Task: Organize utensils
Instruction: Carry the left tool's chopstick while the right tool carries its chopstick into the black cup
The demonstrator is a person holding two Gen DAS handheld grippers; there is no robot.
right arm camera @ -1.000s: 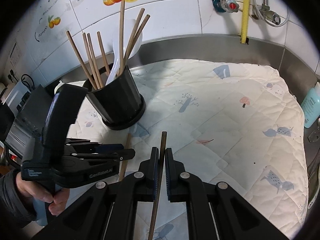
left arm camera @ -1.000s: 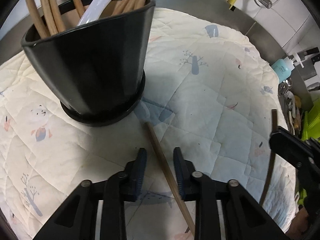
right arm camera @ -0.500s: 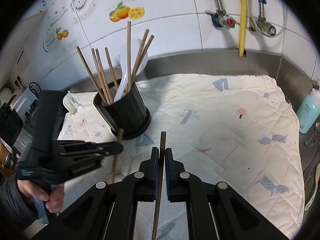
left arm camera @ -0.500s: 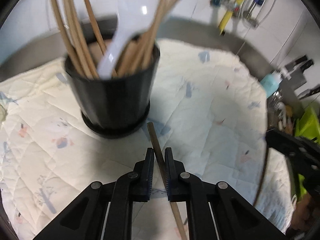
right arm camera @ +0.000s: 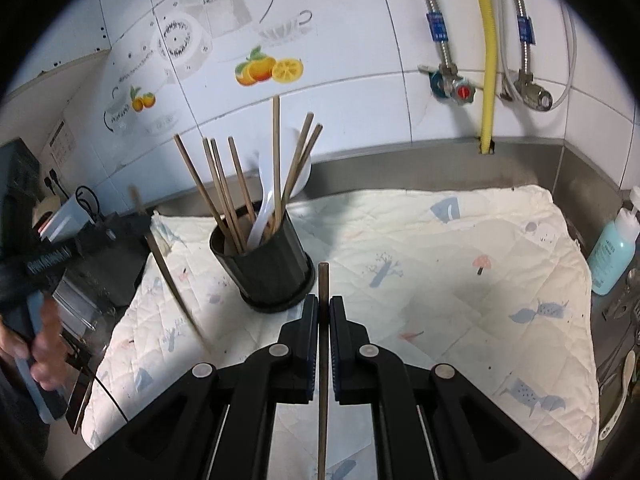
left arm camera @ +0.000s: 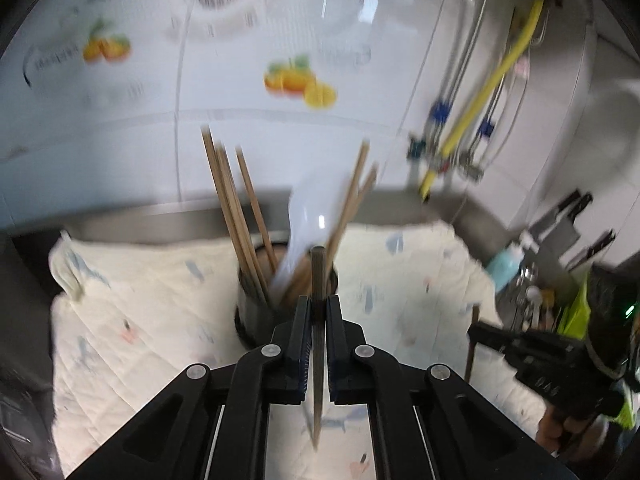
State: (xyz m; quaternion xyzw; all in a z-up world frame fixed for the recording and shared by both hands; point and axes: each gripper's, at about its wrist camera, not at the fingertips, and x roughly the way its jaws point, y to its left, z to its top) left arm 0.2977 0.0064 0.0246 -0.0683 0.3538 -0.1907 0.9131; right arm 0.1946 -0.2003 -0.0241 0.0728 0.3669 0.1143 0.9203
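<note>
A black holder [right arm camera: 272, 268] stands on the quilted mat [right arm camera: 440, 280], filled with several wooden chopsticks and a white spoon [right arm camera: 264, 212]. My left gripper [left arm camera: 318, 300] is raised in front of the holder [left arm camera: 248, 312], its jaws closing the last bit on a brown chopstick [left arm camera: 318, 272] that the pads press. In the right wrist view this chopstick [right arm camera: 172, 284] hangs tilted to the left of the holder. My right gripper [right arm camera: 324, 300] is shut on a darker chopstick [right arm camera: 323, 280], near the holder's base.
A tiled wall with a yellow hose [right arm camera: 488, 60] and valves rises behind the steel counter. A teal bottle [right arm camera: 612, 256] and loose cutlery [right arm camera: 624, 360] lie past the mat's right edge. Knives [left arm camera: 560, 228] hang at the right. A person's hand [right arm camera: 40, 344] holds the left tool.
My left gripper closed on the chopstick that lay on the mat and lifted it well above the mat, tilting up toward the wall. The right gripper rose a little with its chopstick.
</note>
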